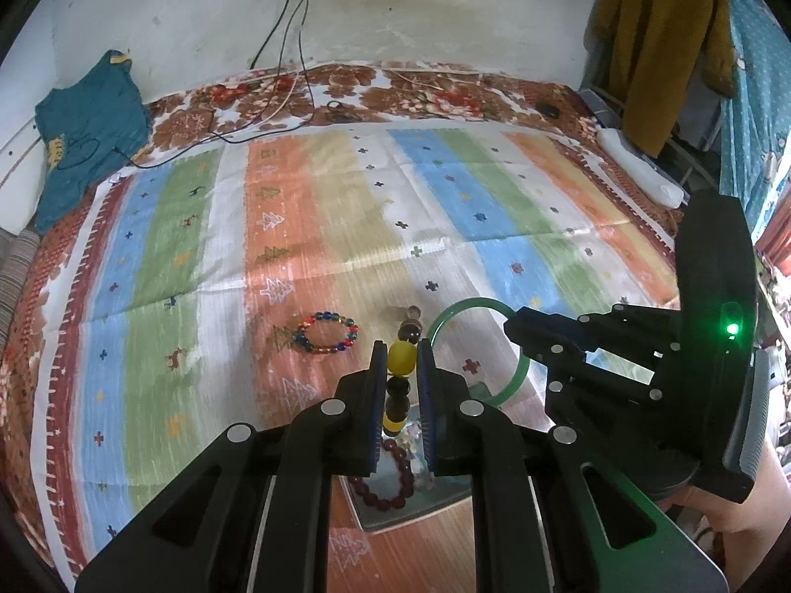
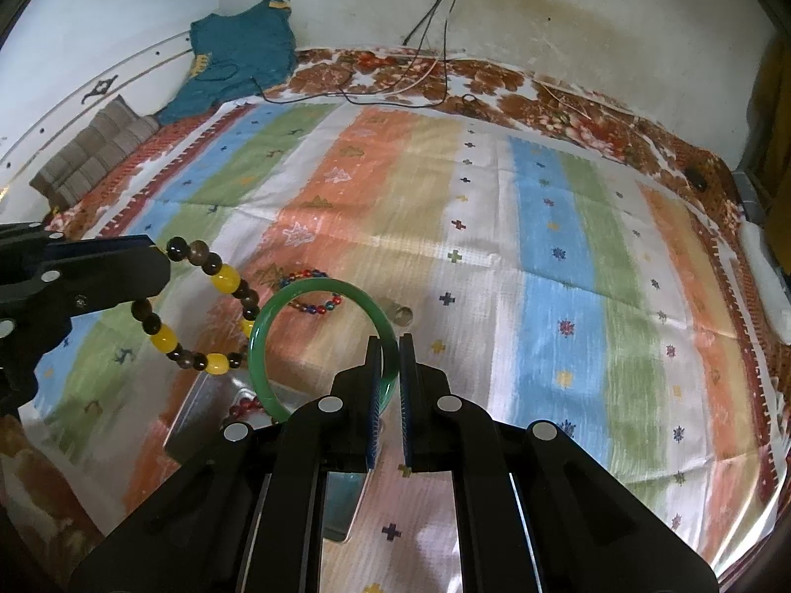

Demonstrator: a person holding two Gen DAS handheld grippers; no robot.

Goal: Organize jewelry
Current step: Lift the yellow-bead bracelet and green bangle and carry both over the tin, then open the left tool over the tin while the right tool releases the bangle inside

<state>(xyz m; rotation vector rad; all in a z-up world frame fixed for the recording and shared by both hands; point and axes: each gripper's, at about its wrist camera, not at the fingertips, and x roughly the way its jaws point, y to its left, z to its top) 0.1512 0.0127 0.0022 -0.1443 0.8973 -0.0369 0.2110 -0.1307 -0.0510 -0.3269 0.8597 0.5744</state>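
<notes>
My left gripper (image 1: 401,357) is shut on a yellow-and-dark bead bracelet (image 1: 399,376) and holds it above a shiny metal tray (image 1: 415,509). The bracelet hangs as a loop in the right wrist view (image 2: 197,306). My right gripper (image 2: 390,346) is shut on a green bangle (image 2: 316,341), also held over the tray (image 2: 202,415); the bangle shows in the left wrist view (image 1: 445,326). A dark red bead bracelet (image 1: 390,479) lies in the tray. A multicoloured bead bracelet (image 1: 327,332) lies on the striped cloth beyond.
A small metallic object (image 2: 403,316) lies on the cloth (image 1: 296,227) near the multicoloured bracelet. A teal shirt (image 1: 89,133) and cables (image 1: 277,94) lie at the bed's far side by the wall. A brown garment (image 1: 662,39) hangs at right.
</notes>
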